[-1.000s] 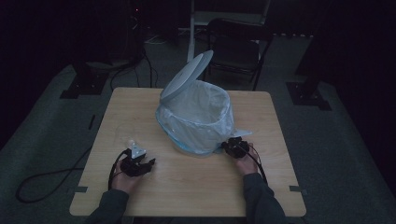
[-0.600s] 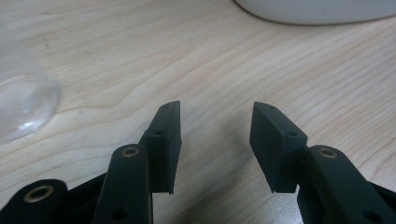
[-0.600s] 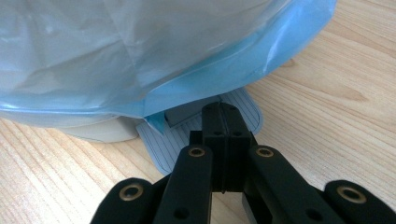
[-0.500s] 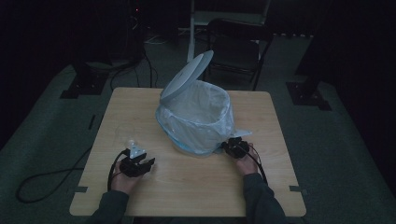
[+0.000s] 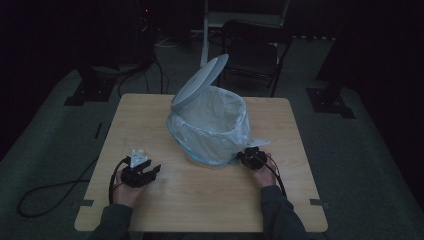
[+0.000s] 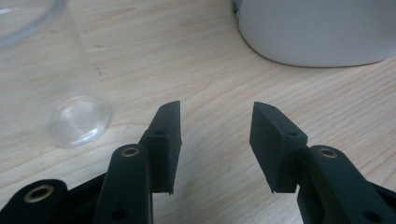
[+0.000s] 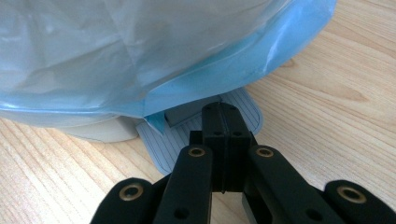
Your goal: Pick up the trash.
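A pedal bin (image 5: 210, 132) lined with a pale blue bag (image 7: 140, 56) stands at the middle of the table (image 5: 200, 205), its lid (image 5: 199, 80) tipped up and back. The lid appears to stand open because the right gripper (image 5: 248, 157), at the bin's near right foot, presses its tip down on the ribbed foot pedal (image 7: 163, 144). In the right gripper view its fingers (image 7: 212, 135) are pressed together with nothing between them, so they act as one blunt pusher on the pedal rather than as a clamp.

The left gripper (image 5: 141, 176) hovers over the near left part of the table. Its fingers (image 6: 164, 144) are spread, with only bare wood between them; they have just been closing somewhat. A clear plastic cup (image 6: 51, 84) stands upright just to their left in the left gripper view, apart from them, and looks empty. Judging from this layout, the cup is the thing meant for the open bin, and the bin is held open so the other hand can bring it over.
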{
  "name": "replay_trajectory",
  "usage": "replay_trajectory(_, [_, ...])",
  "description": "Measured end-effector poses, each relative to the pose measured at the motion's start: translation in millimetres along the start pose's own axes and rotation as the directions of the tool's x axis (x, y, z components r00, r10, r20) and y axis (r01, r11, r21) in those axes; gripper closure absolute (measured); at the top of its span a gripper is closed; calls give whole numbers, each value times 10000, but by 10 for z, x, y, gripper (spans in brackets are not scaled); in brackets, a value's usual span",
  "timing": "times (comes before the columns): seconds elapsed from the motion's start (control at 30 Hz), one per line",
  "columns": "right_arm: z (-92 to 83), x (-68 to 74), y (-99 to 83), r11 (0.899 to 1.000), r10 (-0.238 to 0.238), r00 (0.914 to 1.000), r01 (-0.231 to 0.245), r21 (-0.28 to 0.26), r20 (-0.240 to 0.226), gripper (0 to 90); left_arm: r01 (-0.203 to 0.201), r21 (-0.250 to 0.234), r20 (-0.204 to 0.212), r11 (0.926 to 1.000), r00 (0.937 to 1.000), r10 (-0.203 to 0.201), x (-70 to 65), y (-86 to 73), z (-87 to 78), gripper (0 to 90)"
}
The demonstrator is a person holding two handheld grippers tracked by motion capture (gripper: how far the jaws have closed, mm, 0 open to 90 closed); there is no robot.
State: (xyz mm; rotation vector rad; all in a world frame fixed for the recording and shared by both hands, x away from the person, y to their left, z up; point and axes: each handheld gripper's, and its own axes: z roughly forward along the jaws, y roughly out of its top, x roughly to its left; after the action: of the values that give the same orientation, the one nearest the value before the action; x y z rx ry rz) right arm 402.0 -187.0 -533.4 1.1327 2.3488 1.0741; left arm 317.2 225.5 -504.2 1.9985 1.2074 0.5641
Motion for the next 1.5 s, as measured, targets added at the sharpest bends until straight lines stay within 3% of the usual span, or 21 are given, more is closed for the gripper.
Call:
replay_trajectory(0.2, [1,-2,-3,10000,51,10000,-51,-34,-33,900,-86,-282,-445,9996,9990,74,60,129,-175,538])
replay_trajectory(0.4, [1,-3,-5,10000,80,10000,-80,-46,-46,900,-54,-717,-636,9974,9980,8,141,313,-293,536])
replay_trajectory(0.73, [0,-2,-11,9999,100,9999,-101,-80,-40,900,253,-1212,-1423,9923,9889,-425,401,541,-404,522])
replay_trajectory(0.77, [0,-3,-11,9999,103,9999,-103,-82,-40,900,385,-1265,-1575,9912,9858,-584,479,569,-416,522])
replay_trajectory(0.97, [0,-3,-11,9999,90,10000,-90,-80,-40,900,967,-981,-1938,9905,9744,-1143,720,575,-384,522])
replay_trajectory(1.07, [0,-2,-11,9999,86,10000,-86,-83,-38,900,1003,-662,-2191,9928,9692,-1125,785,552,-336,522])
replay_trajectory(1.23, [0,0,-10,10000,57,10000,-57,-77,-19,900,1354,-276,-2220,9904,9652,-1382,857,497,-250,522])
replay_trajectory(1.5, [0,0,-10,10000,7,10000,-7,-75,-14,900,1831,30,-1904,9831,9652,-1791,908,396,-194,523])
